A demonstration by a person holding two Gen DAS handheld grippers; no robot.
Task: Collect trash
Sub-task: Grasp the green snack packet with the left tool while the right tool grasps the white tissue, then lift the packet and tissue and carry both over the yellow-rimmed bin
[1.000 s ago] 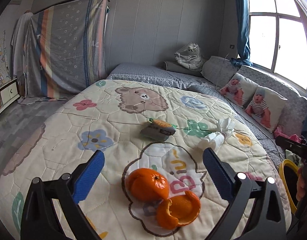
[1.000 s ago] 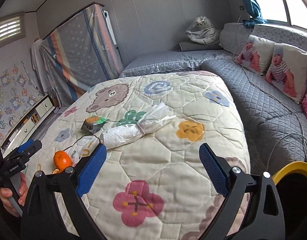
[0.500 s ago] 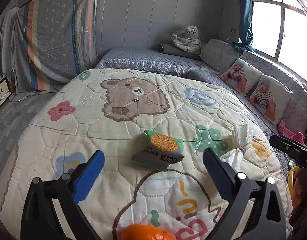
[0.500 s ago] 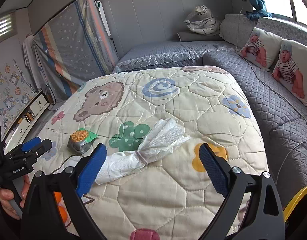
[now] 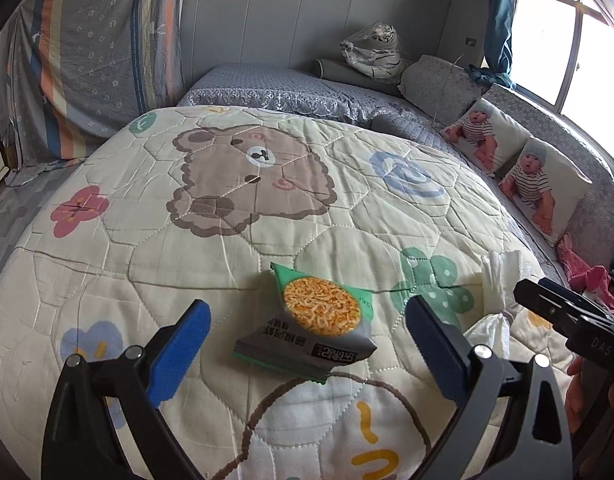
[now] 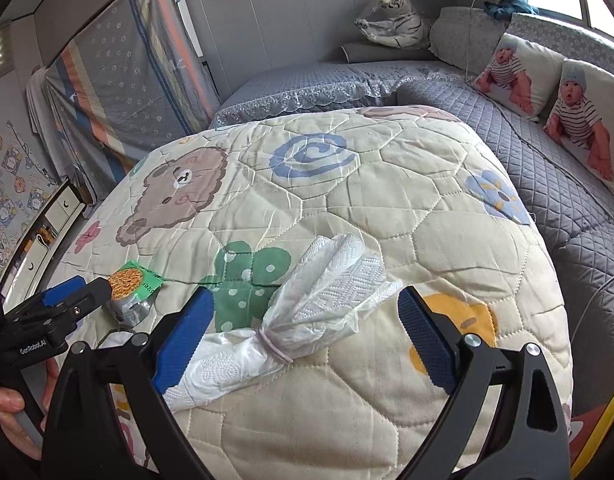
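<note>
The noodle packet (image 5: 307, 320) lay on the bear quilt (image 5: 147, 272), just below the printed bear, squarely between the spread blue pads of the left gripper (image 5: 307, 336), not touched by either. Beside it, toward the window side of the quilt, lay a tied white diaper (image 6: 291, 320), w/ the right gripper (image 6: 303, 332) spread wide around it, the left pad over its rolled end, contact unclear. Both tongs were released, holding nothing. Count: 1 packet, 1 diaper, 2 baby-print pillows (image 5: 519, 176) past the quilt's window-side edge, 1 plush tiger (image 5: 375, 52) beyond its far edge.
</note>
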